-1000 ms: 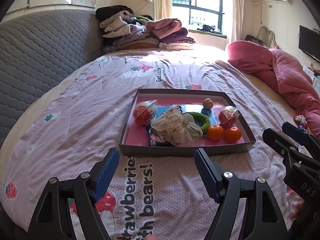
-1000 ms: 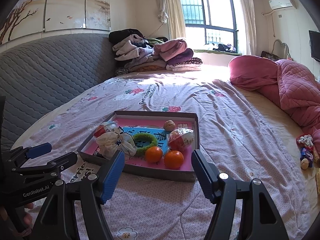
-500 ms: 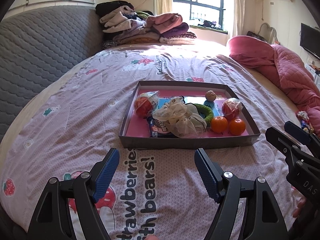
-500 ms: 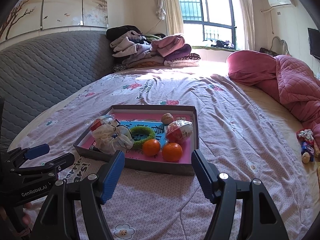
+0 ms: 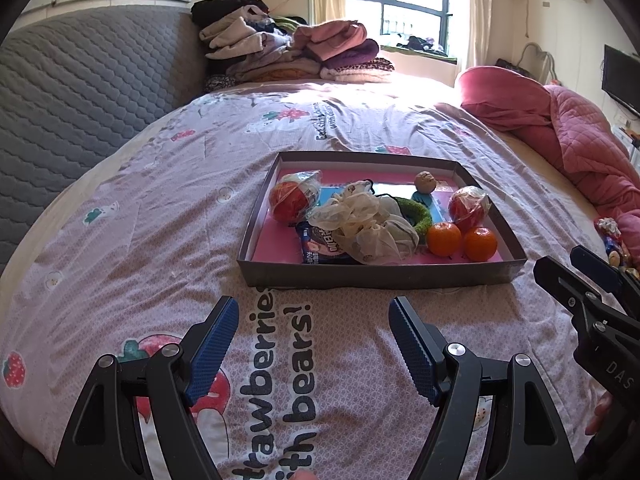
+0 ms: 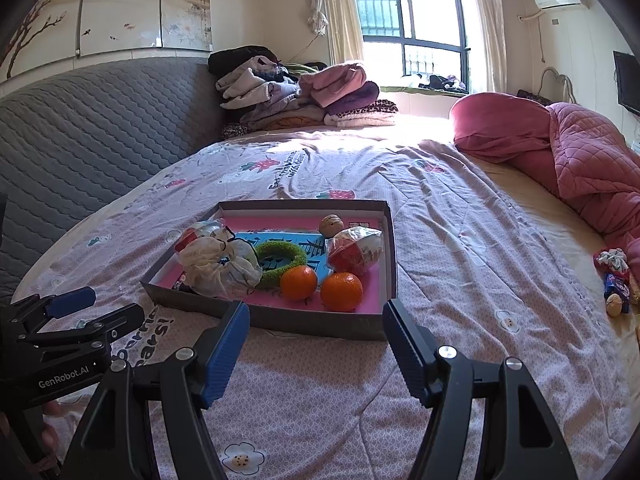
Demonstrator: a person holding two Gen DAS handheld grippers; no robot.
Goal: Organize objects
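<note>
A shallow grey box (image 5: pixel 376 276) (image 6: pixel 276 322) with a pink floor lies on the bed. It holds two oranges (image 5: pixel 444 239) (image 6: pixel 298 282), two wrapped red balls (image 5: pixel 466 208) (image 6: pixel 352 249), a walnut (image 5: pixel 425 181) (image 6: pixel 331 225), a green ring (image 5: pixel 418 210) (image 6: pixel 276 256), a cream scrunchie (image 5: pixel 368 220) (image 6: pixel 218 266) and a snack packet (image 5: pixel 320 244). My left gripper (image 5: pixel 312 340) is open and empty, in front of the box. My right gripper (image 6: pixel 316 340) is open and empty, just before the box's near wall.
The bed has a strawberry-print sheet (image 5: pixel 160 220). Loose sweets and a walnut (image 6: pixel 614 280) lie at the right edge near a pink quilt (image 6: pixel 580 160). Folded clothes (image 6: pixel 304 96) are piled at the far end. A grey padded headboard (image 5: pixel 72 100) lines the left.
Both grippers have moved closer to the box and lower over the bed. Both stay open and empty. Nothing in the box has moved.
</note>
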